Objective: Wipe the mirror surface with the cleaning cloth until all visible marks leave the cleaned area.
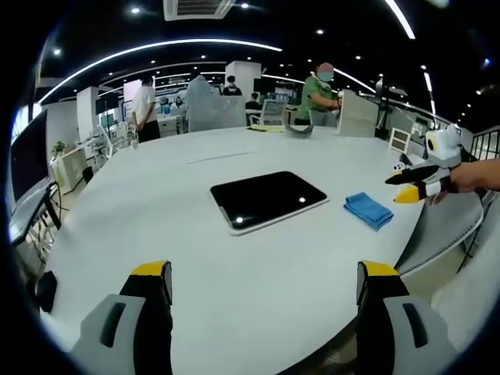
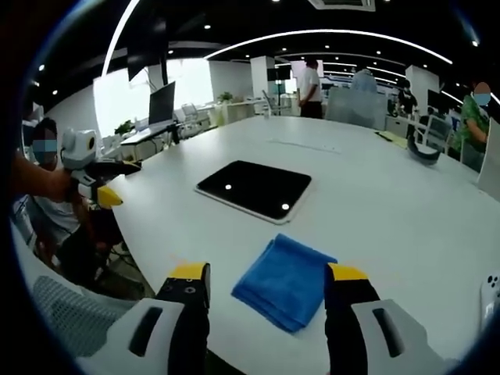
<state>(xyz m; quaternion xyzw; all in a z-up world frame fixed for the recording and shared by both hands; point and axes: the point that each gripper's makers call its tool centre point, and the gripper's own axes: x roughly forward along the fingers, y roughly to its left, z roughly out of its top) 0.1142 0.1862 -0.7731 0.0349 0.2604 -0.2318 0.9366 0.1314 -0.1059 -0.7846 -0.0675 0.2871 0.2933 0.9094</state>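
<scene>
A dark mirror [image 1: 269, 200] lies flat near the middle of a round white table [image 1: 234, 312]. A folded blue cloth [image 2: 286, 281] lies on the table just beside it, apart from it. The right gripper [image 2: 267, 285] hovers over the cloth, fingers wide open and empty. The left gripper [image 1: 264, 281] is also wide open, holding nothing.
</scene>
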